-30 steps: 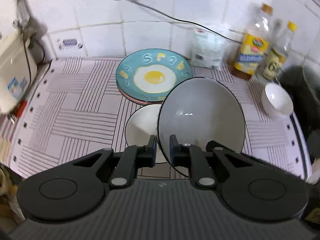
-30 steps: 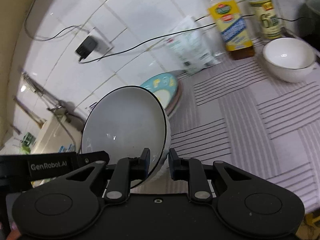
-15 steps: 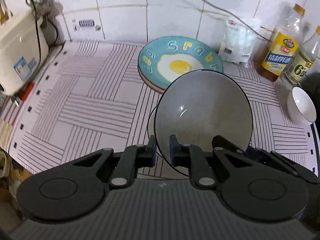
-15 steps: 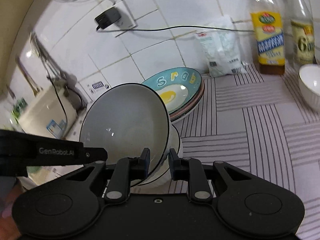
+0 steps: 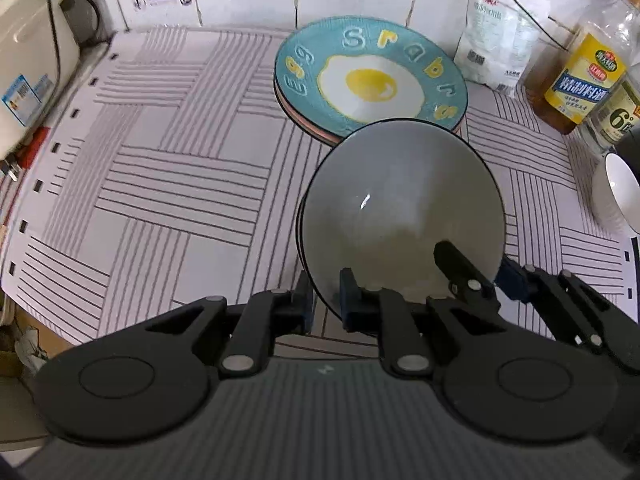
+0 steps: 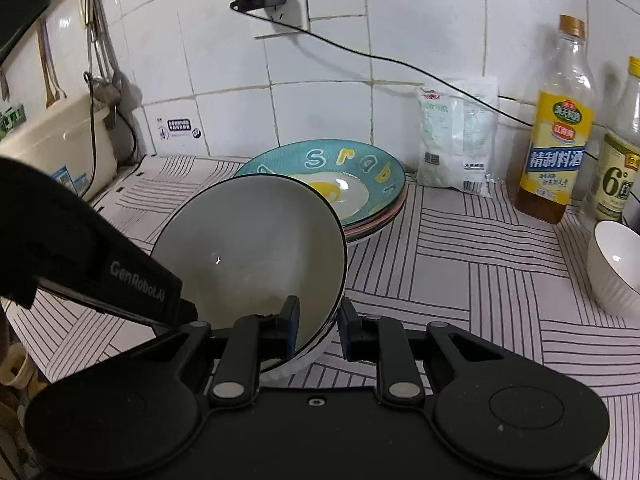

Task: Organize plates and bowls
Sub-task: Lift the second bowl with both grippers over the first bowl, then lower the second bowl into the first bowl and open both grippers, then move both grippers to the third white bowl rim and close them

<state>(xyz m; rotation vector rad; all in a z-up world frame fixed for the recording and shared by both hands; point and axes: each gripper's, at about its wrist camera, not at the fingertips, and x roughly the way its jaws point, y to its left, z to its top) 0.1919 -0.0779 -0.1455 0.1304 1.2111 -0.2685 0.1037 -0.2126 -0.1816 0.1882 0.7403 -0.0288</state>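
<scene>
Nearest, the left gripper [image 5: 324, 300] and right gripper [image 6: 318, 330] each pinch the rim of the grey bowl [image 5: 400, 216], which sits tilted in another bowl beneath. At twelve o'clock the egg plate [image 5: 370, 76] tops its plate stack. At three o'clock a white bowl [image 6: 616, 268] stands apart, likely still to nest.

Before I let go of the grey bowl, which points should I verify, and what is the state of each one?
1. Left gripper pinches the grey bowl at its rim: ok.
2. Right gripper pinches the same rim: ok.
3. Lower bowl sits directly under the grey bowl: ok.
4. Grey bowl lies level in it: not ok, it is tilted.
5. Grey bowl is apart from the plate stack: cannot tell.
6. Small white bowl stands well aside: ok.
</scene>
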